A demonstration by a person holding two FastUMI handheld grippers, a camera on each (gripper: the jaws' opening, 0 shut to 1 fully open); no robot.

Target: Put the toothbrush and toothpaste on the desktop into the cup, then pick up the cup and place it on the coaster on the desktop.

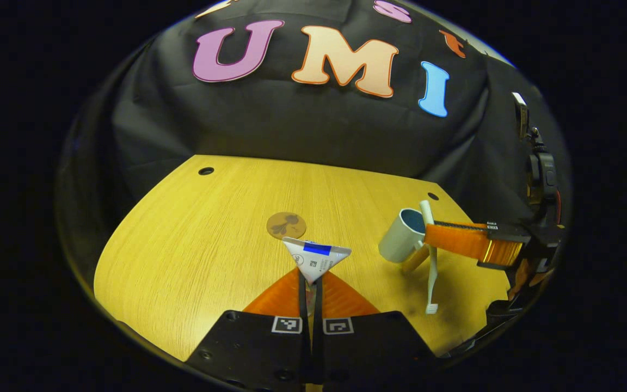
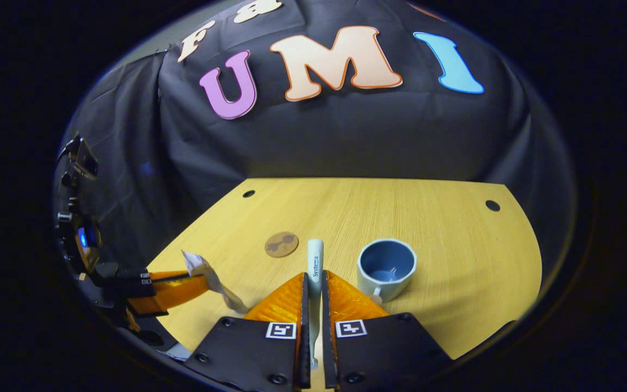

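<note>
Two grippers hold items above the bench (image 2: 455, 239): left gripper (image 1: 310, 283) fingers clamp the toothpaste (image 1: 316, 258); right gripper (image 2: 313, 296) fingers clamp the toothbrush (image 2: 314, 261) beside the cup (image 2: 387, 268).

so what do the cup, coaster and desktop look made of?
Cup: likely glazed ceramic, thick wall, soft sheen, blue inside.
Coaster: thin brown disc, matte, maybe cork or wood; can't tell.
Desktop: wood-look laminate, fine straight grain, smooth.
</note>
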